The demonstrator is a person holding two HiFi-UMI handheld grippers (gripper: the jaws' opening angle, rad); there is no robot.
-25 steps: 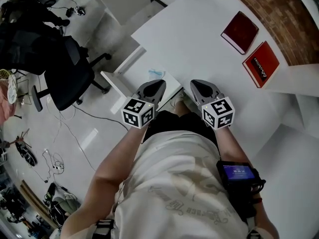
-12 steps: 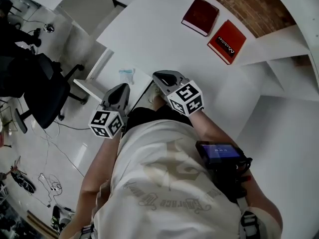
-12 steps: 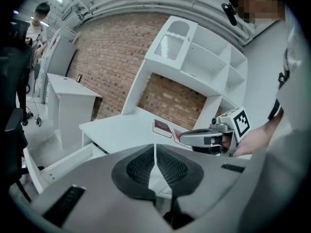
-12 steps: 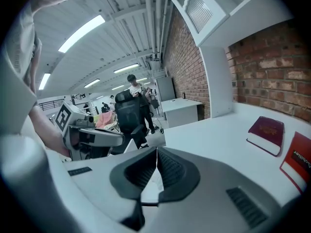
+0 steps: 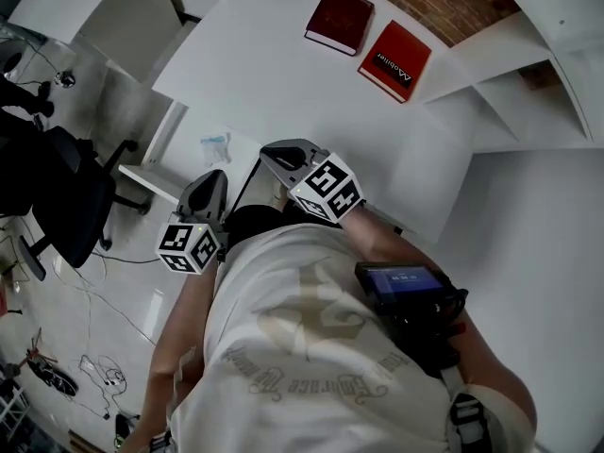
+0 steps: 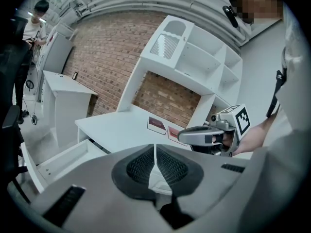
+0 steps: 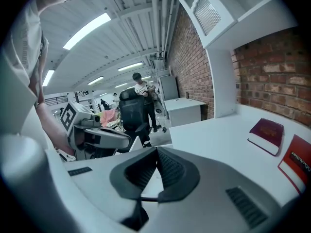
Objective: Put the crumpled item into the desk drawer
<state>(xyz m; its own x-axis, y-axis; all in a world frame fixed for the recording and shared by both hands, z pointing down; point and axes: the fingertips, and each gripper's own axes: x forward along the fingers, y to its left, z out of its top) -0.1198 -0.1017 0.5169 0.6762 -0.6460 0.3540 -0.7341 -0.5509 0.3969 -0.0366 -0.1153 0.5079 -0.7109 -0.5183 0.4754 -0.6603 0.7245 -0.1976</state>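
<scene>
I hold the left tool (image 6: 155, 152) and the right tool (image 7: 156, 152) clenched, both empty. The crumpled item (image 5: 215, 145) lies inside the open drawer (image 5: 184, 164).

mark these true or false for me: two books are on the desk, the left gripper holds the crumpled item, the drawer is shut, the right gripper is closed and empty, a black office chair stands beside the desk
1. Two books are on the desk. True: a dark red book and a bright red book lie side by side on the white desk.
2. The left gripper holds the crumpled item. False: its jaws are together with nothing between them; the crumpled item lies apart from it in the drawer.
3. The drawer is shut. False: it stands pulled open.
4. The right gripper is closed and empty. True.
5. A black office chair stands beside the desk. True: it is on the floor at the head view's left.
</scene>
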